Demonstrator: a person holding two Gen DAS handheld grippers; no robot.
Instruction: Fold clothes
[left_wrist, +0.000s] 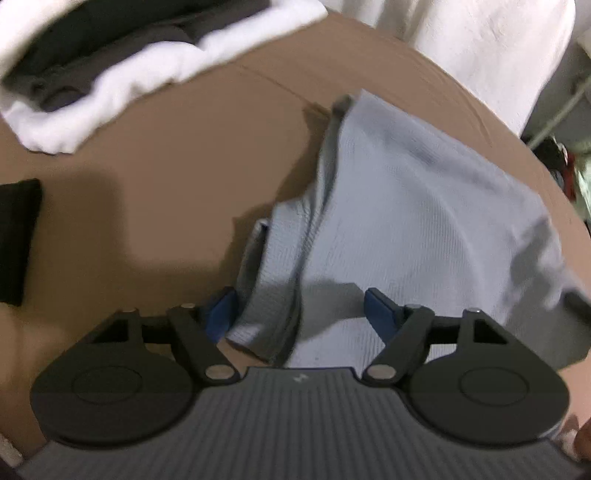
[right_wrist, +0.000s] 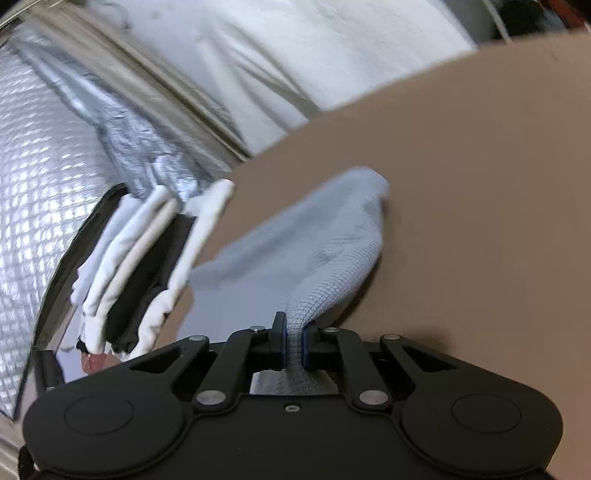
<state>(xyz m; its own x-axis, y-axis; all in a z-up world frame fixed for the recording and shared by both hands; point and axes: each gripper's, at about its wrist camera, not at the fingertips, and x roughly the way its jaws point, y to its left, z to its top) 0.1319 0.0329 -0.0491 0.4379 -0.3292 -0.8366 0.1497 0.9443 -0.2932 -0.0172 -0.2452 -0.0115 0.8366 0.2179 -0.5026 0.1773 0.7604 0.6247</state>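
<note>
Fabric's pale blue, a garment (right_wrist: 295, 251) pinched tight in the right tool (right_wrist: 294, 343), trailing ahead of it onto the tabletop (right_wrist: 480, 184). Left tool (left_wrist: 301, 314) gapes wide, gripping nothing, cloth between its 2 pads. I'd clamp the near edge squarely before lifting.

A brown table (left_wrist: 177, 177) fills both views. Beyond its far edge hangs a white sheet (left_wrist: 461, 48) — pale and creased. Off the table's side in the right wrist view stands a silver quilted surface (right_wrist: 33, 177) — shiny, with a diamond pattern.
</note>
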